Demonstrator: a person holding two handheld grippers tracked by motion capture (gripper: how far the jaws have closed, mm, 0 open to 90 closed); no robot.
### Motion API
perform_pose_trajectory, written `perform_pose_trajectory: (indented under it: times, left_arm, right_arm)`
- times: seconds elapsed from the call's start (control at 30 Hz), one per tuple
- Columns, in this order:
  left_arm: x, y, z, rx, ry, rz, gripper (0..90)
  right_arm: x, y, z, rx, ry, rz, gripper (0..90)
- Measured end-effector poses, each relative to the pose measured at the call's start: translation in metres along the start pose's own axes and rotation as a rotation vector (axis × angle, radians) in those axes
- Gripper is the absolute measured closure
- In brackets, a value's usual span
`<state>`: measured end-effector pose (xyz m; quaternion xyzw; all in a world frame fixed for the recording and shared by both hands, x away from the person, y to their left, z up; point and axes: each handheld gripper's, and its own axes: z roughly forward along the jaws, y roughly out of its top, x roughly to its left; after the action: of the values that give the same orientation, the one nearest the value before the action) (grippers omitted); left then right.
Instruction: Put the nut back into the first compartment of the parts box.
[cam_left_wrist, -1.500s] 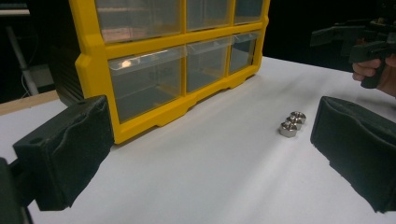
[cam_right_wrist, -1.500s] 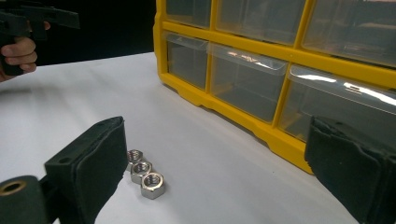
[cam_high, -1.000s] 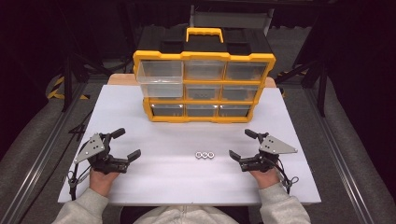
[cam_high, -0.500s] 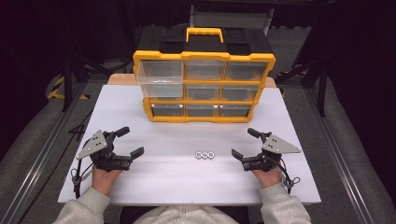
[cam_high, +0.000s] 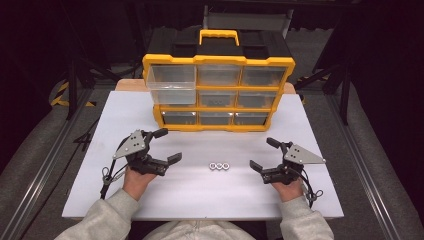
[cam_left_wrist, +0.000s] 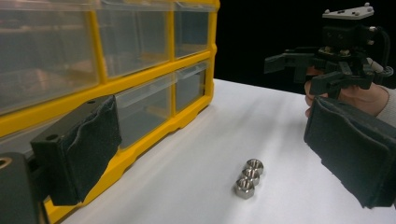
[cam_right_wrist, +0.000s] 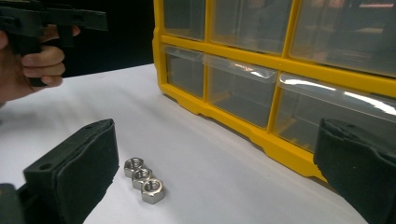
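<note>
Three small steel nuts (cam_high: 219, 166) lie touching in a row on the white table top (cam_high: 200, 200), between my two grippers. My left gripper (cam_high: 169, 145) hovers left of them, open; its jaws have just closed a little, with nothing between them. My right gripper (cam_high: 262, 153) rests open to the right of the nuts, empty too. In the left gripper view the nuts (cam_left_wrist: 249, 177) lie ahead between the black pads (cam_left_wrist: 77, 149). In the right gripper view the nuts (cam_right_wrist: 140, 179) sit close to the left pad (cam_right_wrist: 74, 172).
A yellow drawer organizer (cam_high: 218, 92) with clear drawers stands behind the nuts; its top-left drawer (cam_high: 171, 82) is pulled out. The right gripper (cam_left_wrist: 303, 70) shows across the table in the left gripper view. The hand with the left gripper (cam_right_wrist: 46, 18) appears in the right gripper view.
My left hand has moved right and away from the person, toward the organizer, and risen a little. The right hand and the nuts have stayed put.
</note>
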<state>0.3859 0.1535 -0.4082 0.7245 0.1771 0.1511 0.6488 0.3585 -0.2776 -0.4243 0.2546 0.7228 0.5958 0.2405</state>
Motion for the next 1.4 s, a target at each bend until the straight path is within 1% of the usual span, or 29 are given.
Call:
perform_pose_trajectory:
  times: [0.1,0.2,0.23,0.27,0.3,0.33,0.43,0.47,0.5,0.53,0.6,0.63,0.7,0.73,0.77,0.8,0.83,0.9,0.93,0.97,1.0,1.07,1.1,1.13,1.2,1.23,1.3,1.33,1.4]
  left_arm:
    - [-0.001,0.003,0.013,0.015,-0.028,0.003,4.5]
    - [-0.001,0.008,0.022,0.014,-0.048,0.005,4.6]
    - [-0.001,0.012,0.025,0.015,-0.049,0.017,5.0]
    - [-0.001,0.013,0.026,0.007,-0.050,0.021,5.0]
    - [-0.001,0.016,0.027,0.003,-0.061,0.023,5.2]
    - [-0.001,0.018,0.027,0.010,-0.062,0.034,5.7]
    - [-0.004,0.025,0.032,0.032,-0.088,0.047,5.8]
    - [-0.005,0.027,0.034,0.044,-0.090,0.060,5.8]
    - [-0.007,0.029,0.036,0.056,-0.098,0.059,5.9]
    - [-0.007,0.032,0.038,0.075,-0.103,0.068,6.0]
    - [-0.008,0.038,0.043,0.129,-0.107,0.085,6.5]
    - [-0.008,0.041,0.046,0.174,-0.109,0.109,8.2]
    - [-0.010,0.047,0.052,0.263,-0.103,0.139,9.0]
    - [-0.011,0.049,0.054,0.295,-0.105,0.143,9.1]
    - [-0.011,0.052,0.056,0.336,-0.100,0.169,9.5]
    - [-0.012,0.055,0.060,0.392,-0.110,0.182,9.8]
    - [-0.013,0.058,0.063,0.443,-0.112,0.203,10.0]
    - [-0.014,0.062,0.067,0.499,-0.122,0.222,10.0]
    - [-0.015,0.064,0.070,0.528,-0.138,0.234,10.2]
    - [-0.013,0.066,0.073,0.553,-0.171,0.237,10.3]
    - [-0.012,0.068,0.076,0.573,-0.196,0.222,11.4]
    - [-0.010,0.071,0.082,0.635,-0.215,0.213,11.5]
    - [-0.009,0.074,0.087,0.695,-0.214,0.229,11.3]
    - [-0.009,0.074,0.087,0.695,-0.214,0.229,10.9]
    - [-0.010,0.076,0.094,0.761,-0.219,0.237,10.9]
    - [-0.011,0.077,0.097,0.787,-0.217,0.237,11.1]
    - [-0.013,0.080,0.103,0.842,-0.225,0.247,11.9]
    - [-0.014,0.081,0.106,0.856,-0.227,0.254,12.5]
    - [-0.016,0.084,0.111,0.909,-0.218,0.273,12.8]
  right_arm:
    - [0.000,0.001,0.000,-0.002,0.004,-0.004,0.6]
    - [0.001,0.001,-0.001,-0.004,0.005,-0.007,0.5]
    - [0.001,0.002,-0.001,-0.007,0.015,-0.004,0.3]
    - [0.001,0.001,-0.001,-0.012,0.033,0.008,0.1]
    - [0.001,0.002,-0.001,-0.015,0.038,0.012,0.1]
    - [0.001,0.002,-0.002,-0.013,0.043,0.013,0.1]
    - [0.001,0.004,-0.003,0.019,0.034,0.005,0.3]
    - [0.002,0.005,-0.003,0.029,0.030,0.007,0.5]
    - [0.001,0.005,-0.003,0.038,0.030,0.008,0.8]
    - [0.001,0.005,-0.004,0.043,0.034,0.009,1.0]
    - [0.001,0.006,-0.004,0.052,0.029,0.003,1.7]
    - [0.002,0.006,-0.004,0.053,0.029,0.000,2.0]
    - [0.002,0.007,-0.005,0.060,0.026,-0.009,2.2]
    - [0.002,0.007,-0.005,0.060,0.027,-0.010,2.2]
    - [0.002,0.007,-0.006,0.060,0.026,-0.011,2.2]
    - [0.001,0.007,-0.006,0.060,0.025,-0.012,2.1]
    - [0.001,0.007,-0.006,0.062,0.022,-0.009,2.0]
    - [0.000,0.007,-0.007,0.063,0.023,-0.006,2.0]
    - [0.000,0.007,-0.007,0.063,0.023,-0.004,2.0]
    - [0.000,0.007,-0.007,0.065,0.024,-0.003,2.1]
    - [0.000,0.007,-0.007,0.069,0.026,-0.002,2.2]
    - [-0.001,0.007,-0.007,0.079,0.038,0.010,2.4]
    - [-0.001,0.006,-0.006,0.086,0.043,0.015,2.5]
    - [-0.001,0.006,-0.006,0.086,0.043,0.015,2.5]
    - [-0.001,0.007,-0.006,0.100,0.046,0.016,2.8]
    - [-0.001,0.007,-0.006,0.104,0.046,0.015,2.8]
    - [-0.001,0.007,-0.006,0.104,0.048,0.018,2.8]
    - [-0.002,0.007,-0.007,0.108,0.045,0.018,2.8]
    - [-0.002,0.007,-0.007,0.107,0.046,0.020,2.8]
